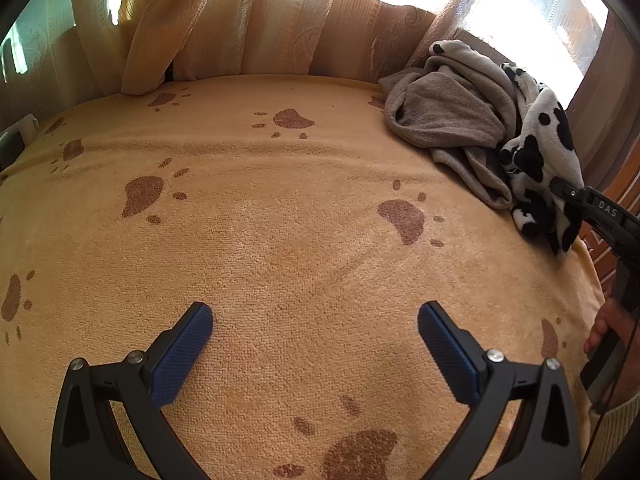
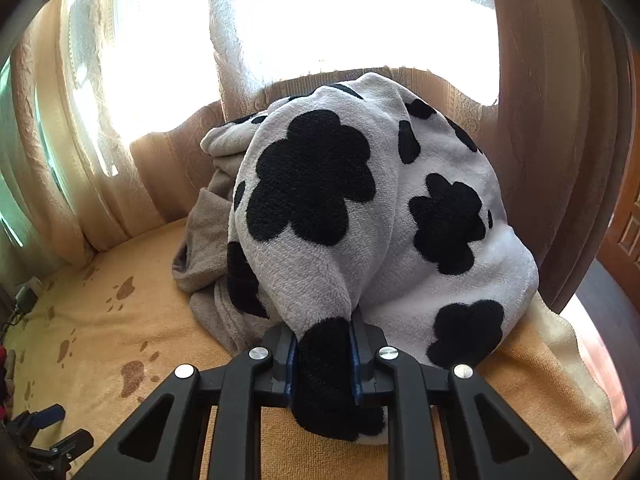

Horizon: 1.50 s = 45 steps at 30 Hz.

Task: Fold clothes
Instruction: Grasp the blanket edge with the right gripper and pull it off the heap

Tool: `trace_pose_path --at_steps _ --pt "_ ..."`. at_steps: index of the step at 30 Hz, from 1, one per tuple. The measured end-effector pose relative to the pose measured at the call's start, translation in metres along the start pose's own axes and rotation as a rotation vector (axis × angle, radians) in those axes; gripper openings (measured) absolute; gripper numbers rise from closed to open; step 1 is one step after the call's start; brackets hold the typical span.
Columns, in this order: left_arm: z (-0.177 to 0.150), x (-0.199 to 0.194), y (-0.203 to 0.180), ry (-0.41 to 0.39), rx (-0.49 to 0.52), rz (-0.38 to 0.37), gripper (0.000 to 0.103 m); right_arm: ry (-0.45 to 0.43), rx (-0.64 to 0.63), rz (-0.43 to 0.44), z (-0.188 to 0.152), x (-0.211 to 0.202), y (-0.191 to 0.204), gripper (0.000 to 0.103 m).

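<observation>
Presently your right gripper (image 2: 323,354) has its jaws clamped on a fold of the cow-print garment (image 2: 372,200), whose bulk lies straight ahead; your left gripper (image 1: 315,322), jaws wide and empty, sits well apart.

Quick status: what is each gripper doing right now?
Left gripper: open, empty, over the blanket.
Right gripper: shut on the cow-print garment.

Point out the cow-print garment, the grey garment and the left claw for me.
Cow-print garment (image 2: 360,208): right wrist view, white fleece between black patches.
Grey garment (image 1: 444,116): left wrist view, middle of the crumpled heap.
Left claw (image 1: 316,320): left wrist view, midway between its blue tips, over the blanket.
</observation>
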<state>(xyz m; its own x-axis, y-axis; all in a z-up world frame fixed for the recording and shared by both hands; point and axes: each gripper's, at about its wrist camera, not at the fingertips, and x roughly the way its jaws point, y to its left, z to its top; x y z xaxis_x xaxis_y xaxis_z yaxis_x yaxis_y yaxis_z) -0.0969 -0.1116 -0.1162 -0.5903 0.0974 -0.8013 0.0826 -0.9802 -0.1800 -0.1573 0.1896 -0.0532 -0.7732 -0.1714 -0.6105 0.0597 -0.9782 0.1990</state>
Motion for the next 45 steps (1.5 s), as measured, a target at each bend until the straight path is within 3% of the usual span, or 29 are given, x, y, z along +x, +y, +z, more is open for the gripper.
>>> trace_pose_path --at_steps 12,25,35,41,45 --pt "0.003 -0.026 0.005 -0.043 -0.026 0.001 0.103 -0.139 0.111 0.270 0.024 -0.076 0.008 0.019" --pt "-0.014 -0.091 0.034 -0.169 0.012 0.102 0.103 -0.202 -0.030 0.465 0.012 -0.148 0.102 0.019" --pt "-0.042 -0.153 0.087 -0.279 -0.031 0.203 0.103 -0.129 -0.175 0.610 -0.044 -0.174 0.193 0.019" --pt "-0.057 -0.173 0.115 -0.303 -0.067 0.233 0.103 -0.057 -0.251 0.644 -0.094 -0.166 0.239 0.019" --pt "-0.067 -0.178 0.130 -0.306 -0.081 0.252 0.103 0.023 -0.286 0.620 -0.128 -0.146 0.258 0.019"
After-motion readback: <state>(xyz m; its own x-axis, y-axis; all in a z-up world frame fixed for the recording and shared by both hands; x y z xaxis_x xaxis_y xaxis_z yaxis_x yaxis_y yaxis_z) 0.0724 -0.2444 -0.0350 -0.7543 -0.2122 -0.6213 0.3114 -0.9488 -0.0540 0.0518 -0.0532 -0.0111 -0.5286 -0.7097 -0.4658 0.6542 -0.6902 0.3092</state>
